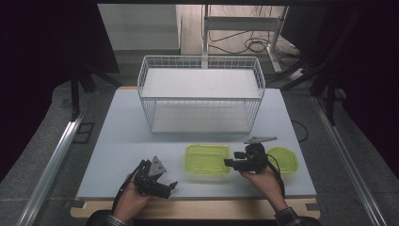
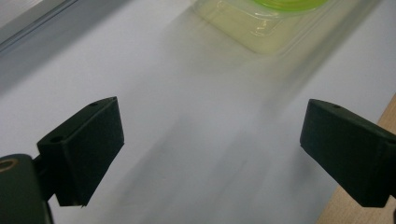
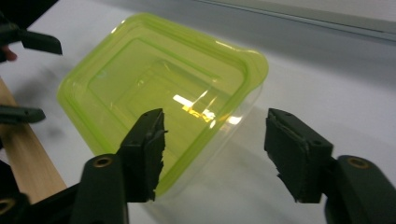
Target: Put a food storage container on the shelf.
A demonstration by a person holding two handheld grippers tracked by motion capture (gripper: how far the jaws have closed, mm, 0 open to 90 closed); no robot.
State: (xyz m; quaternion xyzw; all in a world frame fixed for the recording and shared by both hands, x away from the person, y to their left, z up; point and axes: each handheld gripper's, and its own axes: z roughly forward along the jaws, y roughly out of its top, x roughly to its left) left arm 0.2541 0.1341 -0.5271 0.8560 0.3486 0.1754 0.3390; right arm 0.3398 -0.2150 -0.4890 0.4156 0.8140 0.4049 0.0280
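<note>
A clear rectangular container with a yellow-green lid (image 1: 207, 160) (image 3: 163, 93) (image 2: 261, 23) sits on the white table near its front edge. My right gripper (image 1: 230, 161) (image 3: 217, 144) is open at the container's right end. One jaw stands over the lid's rim and the other over bare table, and neither pad presses on it. My left gripper (image 1: 168, 185) (image 2: 210, 144) rests low at the front left, open with only table between its jaws, pointing toward the container. Its black fingers (image 3: 39, 42) appear beyond the container in the right gripper view.
A second yellow-green lidded piece (image 1: 283, 160) lies just right of my right hand. A white wire basket (image 1: 200, 94) with two levels stands at the back of the table (image 1: 122, 136). A wooden strip (image 1: 197, 209) borders the table's front edge.
</note>
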